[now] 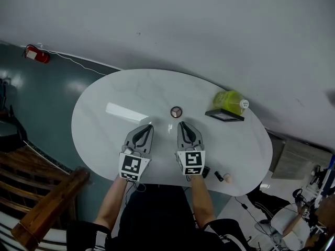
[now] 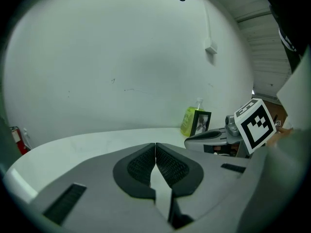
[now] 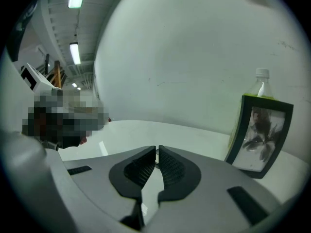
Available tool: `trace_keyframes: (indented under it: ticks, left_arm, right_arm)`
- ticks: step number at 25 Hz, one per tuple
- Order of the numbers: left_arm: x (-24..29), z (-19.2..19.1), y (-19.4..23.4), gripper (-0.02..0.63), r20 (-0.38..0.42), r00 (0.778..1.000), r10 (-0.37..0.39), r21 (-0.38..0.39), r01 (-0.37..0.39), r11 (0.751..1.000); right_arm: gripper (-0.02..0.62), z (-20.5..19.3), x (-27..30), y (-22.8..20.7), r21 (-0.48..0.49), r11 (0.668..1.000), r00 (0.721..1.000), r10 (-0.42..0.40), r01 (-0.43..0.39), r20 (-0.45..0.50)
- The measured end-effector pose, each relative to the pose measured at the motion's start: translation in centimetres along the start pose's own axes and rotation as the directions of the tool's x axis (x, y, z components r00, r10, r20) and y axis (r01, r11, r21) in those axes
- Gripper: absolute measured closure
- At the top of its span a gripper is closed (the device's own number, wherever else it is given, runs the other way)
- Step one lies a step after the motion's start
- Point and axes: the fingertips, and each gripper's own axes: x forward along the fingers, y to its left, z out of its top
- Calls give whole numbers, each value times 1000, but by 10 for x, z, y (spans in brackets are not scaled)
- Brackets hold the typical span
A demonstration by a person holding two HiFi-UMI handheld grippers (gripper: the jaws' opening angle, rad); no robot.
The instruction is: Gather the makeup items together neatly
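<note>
Both grippers rest side by side on the white oval table (image 1: 104,119), near its front edge. My left gripper (image 1: 150,126) is shut with nothing between its pads (image 2: 155,155). My right gripper (image 1: 181,124) is shut too and holds nothing (image 3: 157,160). A small round compact (image 1: 176,111) lies just beyond the two tips. By the front edge, to the right of my right gripper, lie a small dark item (image 1: 205,172), a black tube (image 1: 219,176) and a beige-capped item (image 1: 227,178).
A black picture frame (image 1: 224,115) stands at the right, also in the right gripper view (image 3: 261,136), with a yellow-green bottle (image 1: 229,101) behind it. A red fire extinguisher (image 1: 36,54) lies on the floor far left. Wooden stair rails (image 1: 47,203) sit at lower left.
</note>
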Motion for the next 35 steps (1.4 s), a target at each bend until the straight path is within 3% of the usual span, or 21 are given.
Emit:
trace_keyframes:
  ticks: [10, 12, 16, 35]
  left_arm:
    - [20, -8, -1, 586, -40, 999, -4, -18, 3, 1000]
    - [21, -9, -1, 586, -44, 999, -1, -20, 0, 1000]
    - [23, -11, 3, 586, -53, 999, 7, -24, -9, 1000]
    - [27, -14, 16, 586, -70, 997, 36, -39, -38, 998]
  right_arm:
    - [548, -11, 30, -7, 18, 998, 996, 62, -61, -62]
    - [405, -14, 37, -5, 24, 996, 993, 88, -86, -84]
    - [345, -23, 50, -7, 9, 996, 987, 88, -88, -136]
    - [362, -29, 71, -5, -106, 991, 975, 57, -81, -214]
